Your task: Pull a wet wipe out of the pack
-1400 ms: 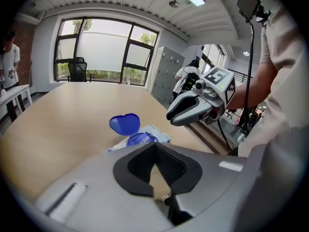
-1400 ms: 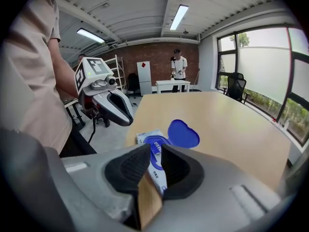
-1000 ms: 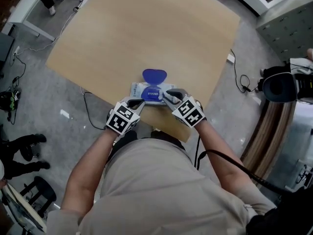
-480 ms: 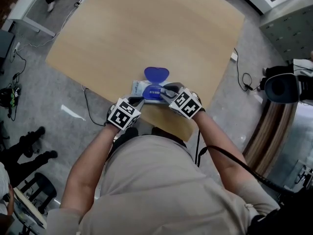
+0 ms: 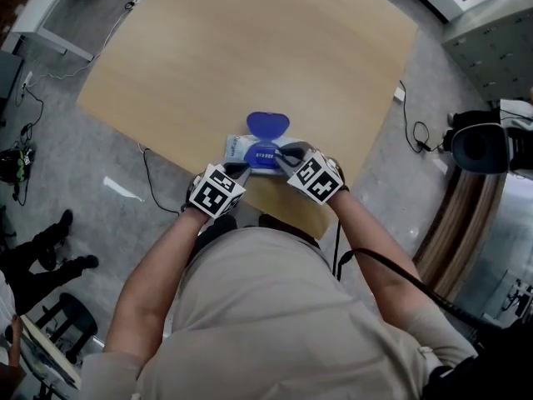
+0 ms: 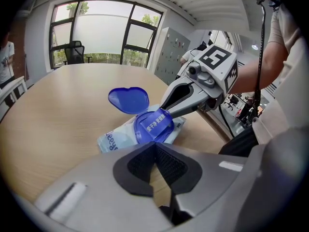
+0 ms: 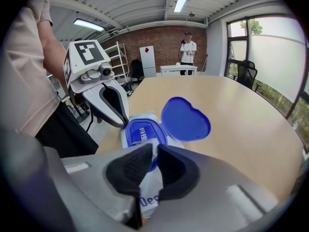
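A white wet wipe pack lies near the front edge of the wooden table. Its blue heart-shaped lid stands flipped open on the far side. My left gripper is shut, its tips at the pack's near left end. My right gripper points down at the blue opening ring. Its jaws are closing and a narrow gap shows between the pads. I cannot tell whether a wipe is between them. From the right gripper view the lid rises just past the jaws.
The table's front edge runs right under both hands. Cables and a person's legs are on the floor at the left, black equipment at the right. A person stands far off behind the table.
Both grippers have sunk a little toward the pack. The right gripper's tips now sit at the blue opening and its jaws are narrower than before.
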